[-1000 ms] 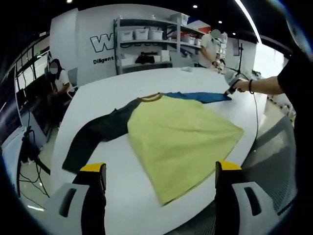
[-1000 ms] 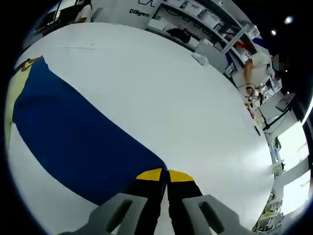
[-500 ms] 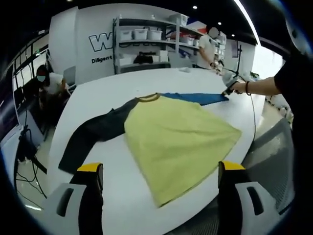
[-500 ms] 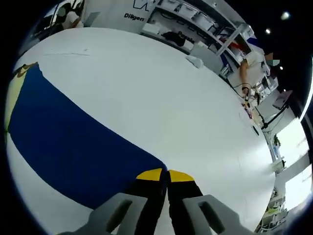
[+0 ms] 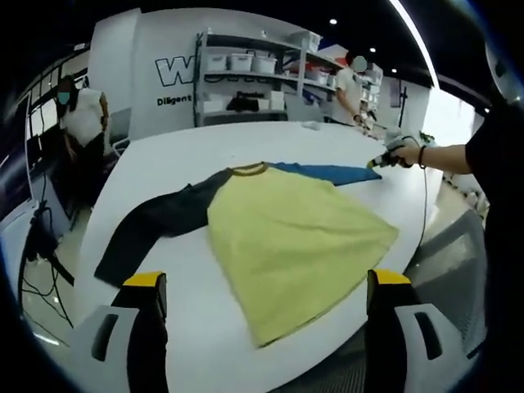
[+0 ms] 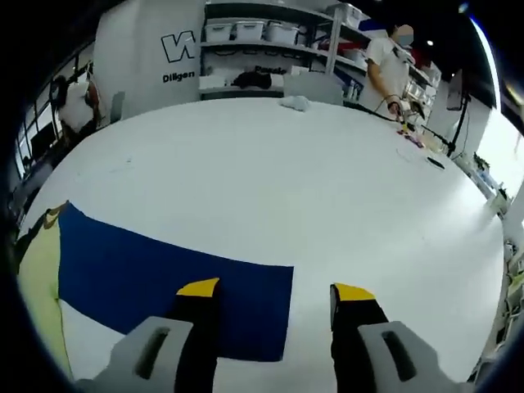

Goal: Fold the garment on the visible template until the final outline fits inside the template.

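A long-sleeved shirt lies flat on the white table (image 5: 205, 143), with a yellow body (image 5: 286, 233), a dark sleeve (image 5: 151, 225) stretched to the left and a blue sleeve (image 5: 327, 172) stretched to the right. My left gripper (image 5: 266, 282) hovers open near the shirt's hem, its jaws wide apart and holding nothing. In the left gripper view my right gripper (image 5: 378, 161) sits at the blue cuff, held by a hand. The right gripper (image 6: 276, 291) is open, one jaw over the blue sleeve (image 6: 147, 274) near its cuff, the other over bare table (image 6: 327, 188). The yellow body (image 6: 37, 282) shows at the left.
A small white crumpled item (image 6: 295, 102) lies at the table's far side, and small tools (image 6: 409, 135) sit by a standing person (image 6: 389, 65). Shelves with bins (image 5: 246, 78) line the back wall. A grey chair (image 5: 450, 262) stands to the right.
My right gripper was shut on the blue cuff; its jaws have now spread apart and the sleeve lies flat on the table. The left gripper stays open in about the same place.
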A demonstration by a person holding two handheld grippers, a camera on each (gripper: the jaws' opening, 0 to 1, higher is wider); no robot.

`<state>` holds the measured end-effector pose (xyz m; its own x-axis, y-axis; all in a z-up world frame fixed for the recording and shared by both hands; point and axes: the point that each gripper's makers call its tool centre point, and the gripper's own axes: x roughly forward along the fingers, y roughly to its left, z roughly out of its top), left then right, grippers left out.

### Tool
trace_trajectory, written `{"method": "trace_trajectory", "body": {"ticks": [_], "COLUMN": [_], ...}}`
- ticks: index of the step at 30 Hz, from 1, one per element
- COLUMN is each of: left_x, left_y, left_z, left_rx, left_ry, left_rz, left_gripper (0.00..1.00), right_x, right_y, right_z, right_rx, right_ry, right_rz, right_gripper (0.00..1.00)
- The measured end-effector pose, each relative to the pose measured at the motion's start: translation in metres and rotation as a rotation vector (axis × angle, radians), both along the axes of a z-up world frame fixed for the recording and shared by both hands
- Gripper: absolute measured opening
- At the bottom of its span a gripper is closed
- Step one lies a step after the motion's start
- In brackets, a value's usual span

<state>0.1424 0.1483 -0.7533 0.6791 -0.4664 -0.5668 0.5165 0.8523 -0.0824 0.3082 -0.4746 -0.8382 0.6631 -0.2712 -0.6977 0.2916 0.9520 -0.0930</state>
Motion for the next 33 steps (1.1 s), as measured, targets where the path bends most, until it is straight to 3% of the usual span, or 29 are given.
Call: {"method": "trace_trajectory", "body": {"ticks": [5,9,13,18,23,26,29,33], "left_x": [-0.003,-0.003,-0.006,-0.008,-0.01,-0.011,-0.011,-0.014], "left_y": [-0.007,-0.008,-0.009,-0.007,-0.005,-0.004,-0.003,-0.005], "left_z": [0.0,0.001,0.002,0.003,0.003,0.004,0.002,-0.001], "left_rx": [-0.013,-0.019,-0.002,-0.004,-0.003,-0.004,0.002,0.007], "left_ry": [0.004,0.002,0.002,-0.001,-0.001,-0.003,-0.001,0.011], "left_rz": [-0.027,-0.027,-0.038,-0.04,-0.033,-0.029,-0.023,-0.029], "left_gripper": [0.99,0.99,0.99,0.99,0.99,0.99,0.99,0.99], "right_x": [-0.011,-0.013,-0.02,-0.021,-0.029,-0.027,-0.026,-0.025], "right_y": [0.008,0.02,0.017,0.021,0.016,0.015,0.012,0.01], "right_z": [-0.003,-0.01,-0.022,-0.021,-0.021,-0.02,-0.021,-0.021], "right_rx": [0.011,0.048,0.02,0.099,0.098,0.09,0.079,0.084], "right_ry": [0.022,0.035,0.076,0.043,0.054,0.044,0.045,0.047], "right_rz": [0.02,0.061,0.063,0.012,-0.023,-0.011,-0.014,-0.031], "right_gripper": [0.61,0.6,0.51,0.43,0.21,0.16,0.03,0.0]}}
